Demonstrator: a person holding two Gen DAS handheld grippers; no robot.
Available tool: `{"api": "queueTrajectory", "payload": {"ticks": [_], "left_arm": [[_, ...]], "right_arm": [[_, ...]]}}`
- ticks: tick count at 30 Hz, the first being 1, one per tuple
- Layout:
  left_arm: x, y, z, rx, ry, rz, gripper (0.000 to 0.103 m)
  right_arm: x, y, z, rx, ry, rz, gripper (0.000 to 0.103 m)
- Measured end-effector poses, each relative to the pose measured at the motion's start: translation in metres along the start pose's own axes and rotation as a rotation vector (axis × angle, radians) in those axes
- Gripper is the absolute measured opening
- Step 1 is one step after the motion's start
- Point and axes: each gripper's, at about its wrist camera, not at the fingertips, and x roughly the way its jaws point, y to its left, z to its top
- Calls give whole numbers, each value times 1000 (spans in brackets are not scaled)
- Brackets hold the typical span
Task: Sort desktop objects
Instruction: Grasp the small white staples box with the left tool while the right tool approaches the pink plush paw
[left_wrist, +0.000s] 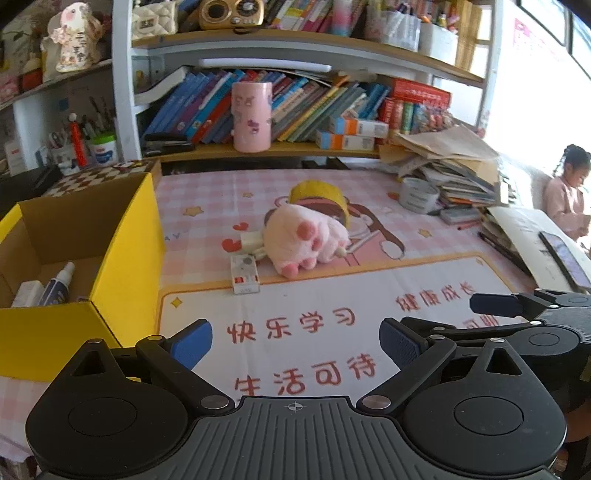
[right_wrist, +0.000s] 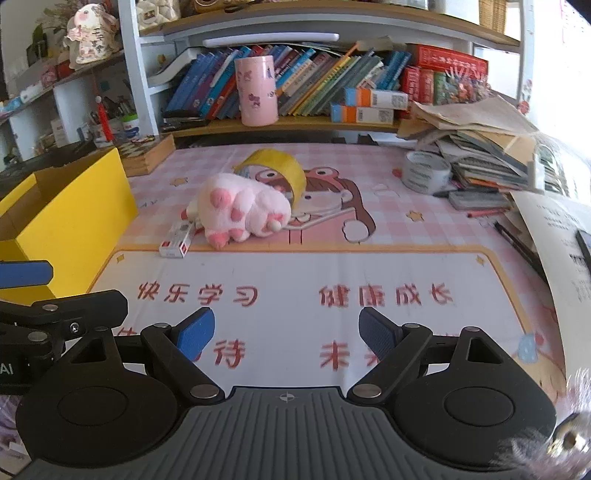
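Desk mat (left_wrist: 332, 295) under plush paw (left_wrist: 308, 240)

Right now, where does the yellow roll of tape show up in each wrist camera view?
Left wrist view: the yellow tape roll sits just above centre, right behind the pink plush paw.
Right wrist view: the yellow tape roll sits left of centre in the upper half, again behind the plush paw.
Shared landmark: the pink cup on the shelf above it.
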Motion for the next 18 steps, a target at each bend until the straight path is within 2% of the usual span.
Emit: {"api": "queueTrajectory", "payload": {"ticks": [10,15,18], "left_arm": [[27,-6,13,-15,5,81,98],[45,-4,23,-17,12,122,78],[59,0,31,-20,17,146,72]], "right_arm": [[24,-21,22,-11,-2,60,84],[36,-31,32,22,1,71,84],[45,-34,40,31,3,80,84]]}}
